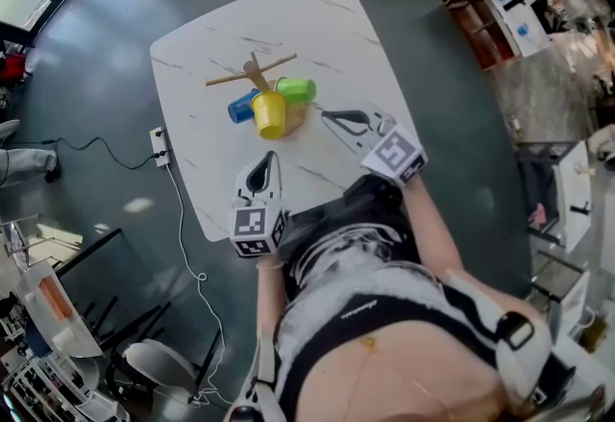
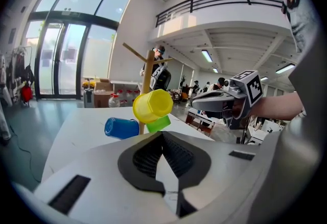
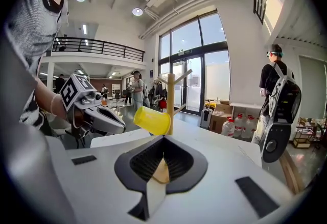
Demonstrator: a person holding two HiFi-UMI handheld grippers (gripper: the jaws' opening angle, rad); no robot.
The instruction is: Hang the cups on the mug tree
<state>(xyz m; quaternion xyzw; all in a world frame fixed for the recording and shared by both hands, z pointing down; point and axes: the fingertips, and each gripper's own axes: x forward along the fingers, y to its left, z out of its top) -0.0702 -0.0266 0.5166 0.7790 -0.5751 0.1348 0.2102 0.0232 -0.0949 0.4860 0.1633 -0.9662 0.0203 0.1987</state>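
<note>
Head view shows a wooden tree (image 1: 255,74) standing mid-desk (image 1: 211,45), with a yellow cup (image 1: 270,114), a green cup (image 1: 295,89) and a blue cup (image 1: 241,108) crowded round its trunk. From the gripper views the yellow cup sits tilted, up against the trunk, above the other two. Both grippers point at the tree from the person's side, clear of the cups: the left gripper (image 1: 272,158) near the yellow cup, the right gripper (image 1: 328,112) just right of the cluster. Each has its jaws pressed together and holds nothing.

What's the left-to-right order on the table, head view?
Order: blue plastic cup → yellow plastic cup → green plastic cup → right gripper. Wooden mug tree and left gripper overlap these, so omitted.
</note>
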